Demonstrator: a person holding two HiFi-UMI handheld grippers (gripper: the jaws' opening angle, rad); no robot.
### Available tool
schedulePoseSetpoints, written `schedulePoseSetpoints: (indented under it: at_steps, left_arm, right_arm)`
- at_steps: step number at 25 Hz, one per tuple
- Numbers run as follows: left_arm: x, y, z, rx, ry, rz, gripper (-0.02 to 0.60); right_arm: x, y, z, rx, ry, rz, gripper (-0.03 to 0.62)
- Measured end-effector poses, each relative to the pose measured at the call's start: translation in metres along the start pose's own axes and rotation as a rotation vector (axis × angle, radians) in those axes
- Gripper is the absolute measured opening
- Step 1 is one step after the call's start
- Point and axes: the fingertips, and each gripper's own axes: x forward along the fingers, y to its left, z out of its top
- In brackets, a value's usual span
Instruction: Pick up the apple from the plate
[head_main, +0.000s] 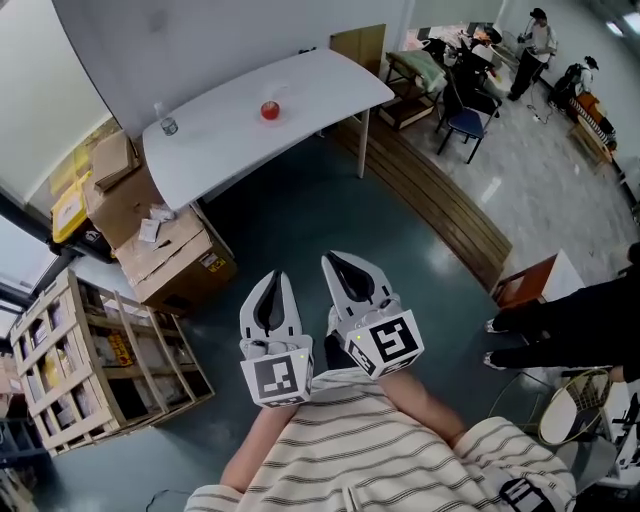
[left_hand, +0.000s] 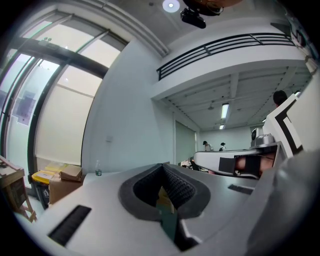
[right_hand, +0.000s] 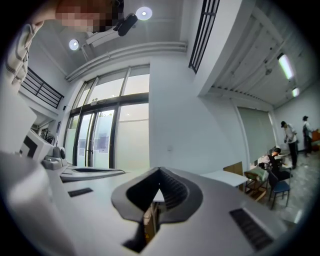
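Cardboard boxes (head_main: 160, 250) sit at the left, beside a white table (head_main: 220, 150). A small bottle (head_main: 168, 124) stands near the table's left end. The apple (head_main: 270, 110) rests mid-table; its plate is hard to make out. Well short of it, the left gripper (head_main: 276, 278) and right gripper (head_main: 336, 262) are side by side, the 2 with fingers pressed together, holding nothing.

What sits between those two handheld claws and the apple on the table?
In the head view, only bare floor and the table edge separate the left gripper and right gripper from the apple.
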Motion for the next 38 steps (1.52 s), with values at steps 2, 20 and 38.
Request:
schedulePoseSetpoints:
  at_steps: [2,20,38]
  left_arm:
    - [0.021,0.004,-0.001,0.014,0.008,0.001,0.005]
    - [0.224,0.022,0.000,0.058,-0.006,0.106,0.005]
    - [0.317,0.062,-0.035,0.053,0.067,0.126,0.005]
  right_arm:
    - [0.019,-0.012,0.000,0.005,-0.003,0.011,0.012]
    - [0.166,-0.160,0.015,-0.002,-0.033,0.091,0.012]
    - [0.259,-0.208,-0.022,0.031,0.028,0.097,0.012]
